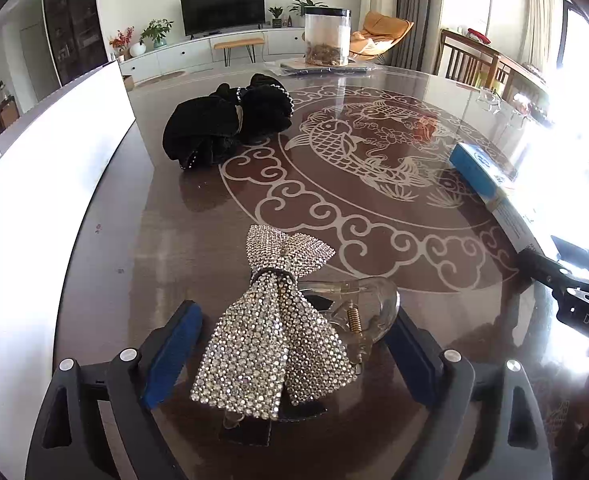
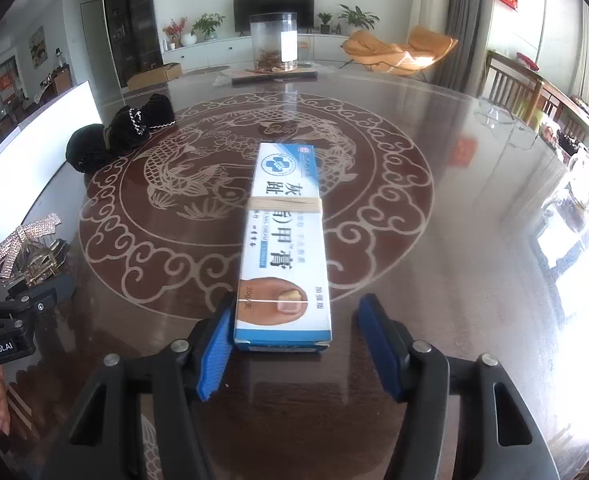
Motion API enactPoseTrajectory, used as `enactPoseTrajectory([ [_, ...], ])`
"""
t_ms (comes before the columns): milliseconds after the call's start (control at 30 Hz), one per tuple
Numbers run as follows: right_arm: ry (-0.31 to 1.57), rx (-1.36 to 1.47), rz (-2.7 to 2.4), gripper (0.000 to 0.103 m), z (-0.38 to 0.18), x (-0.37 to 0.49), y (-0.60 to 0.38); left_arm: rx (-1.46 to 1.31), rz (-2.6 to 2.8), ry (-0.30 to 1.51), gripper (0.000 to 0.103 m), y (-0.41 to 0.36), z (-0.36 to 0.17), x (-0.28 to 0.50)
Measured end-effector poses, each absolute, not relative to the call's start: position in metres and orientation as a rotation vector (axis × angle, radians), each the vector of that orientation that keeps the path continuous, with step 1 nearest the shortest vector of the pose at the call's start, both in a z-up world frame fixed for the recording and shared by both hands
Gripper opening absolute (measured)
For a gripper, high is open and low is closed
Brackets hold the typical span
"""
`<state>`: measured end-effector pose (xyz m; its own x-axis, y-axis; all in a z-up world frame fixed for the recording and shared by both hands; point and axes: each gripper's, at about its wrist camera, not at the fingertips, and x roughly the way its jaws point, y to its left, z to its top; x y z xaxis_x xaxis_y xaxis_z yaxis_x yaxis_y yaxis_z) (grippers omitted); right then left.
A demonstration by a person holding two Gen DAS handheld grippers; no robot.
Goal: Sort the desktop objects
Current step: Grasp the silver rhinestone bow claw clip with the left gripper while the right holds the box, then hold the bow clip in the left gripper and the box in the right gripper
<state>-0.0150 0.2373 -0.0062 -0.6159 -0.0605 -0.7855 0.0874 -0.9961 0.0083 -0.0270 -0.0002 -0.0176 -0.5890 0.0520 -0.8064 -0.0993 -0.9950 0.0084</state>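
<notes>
Angled down over the table, the left gripper stands spread around a rhinestone bow clip at lower centre, pads clear; the right gripper, jaws apart, flanks the cream box at mid-frame.

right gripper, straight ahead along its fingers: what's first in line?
The cream box. Its near end already lies between the open fingers of the right gripper, close against the left pad, with a gap to the right pad. Going on, the gripper would likely slide along the box or push it.
</notes>
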Motion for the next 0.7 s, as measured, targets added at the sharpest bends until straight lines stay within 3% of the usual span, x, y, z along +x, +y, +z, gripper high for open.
enactPoseTrajectory([
  [167,0.07,1.343,-2.756,0.066,-0.007,-0.017,0.234,-1.387,2.715,0.083,0.098,0.001,-0.019,-0.028],
  [233,0.054,1.351,-2.739,0.077,-0.007,-0.023,0.233,-1.387,2.714,0.084,0.098,0.001,-0.019,-0.027],
  [367,0.095,1.371,-2.702,0.082,-0.009,-0.048,0.217,-1.387,2.714,0.082,0.098,0.0,-0.019,-0.027],
  [433,0.099,1.358,-2.716,0.08,-0.009,-0.056,0.213,-1.387,2.715,0.084,0.099,0.0,-0.019,-0.027],
  [467,0.093,1.347,-2.727,0.07,-0.008,-0.057,0.213,-1.386,2.715,0.085,0.099,0.0,-0.019,-0.027],
  [500,0.087,1.335,-2.74,0.051,-0.007,-0.055,0.214,-1.384,2.714,0.085,0.099,-0.001,-0.019,-0.025],
  [533,0.08,1.333,-2.746,0.042,-0.006,-0.052,0.215,-1.382,2.714,0.086,0.099,-0.001,-0.018,-0.024],
  [700,0.087,1.317,-2.733,0.042,-0.005,-0.01,0.208,-1.382,2.713,0.086,0.099,-0.001,-0.018,-0.024],
])
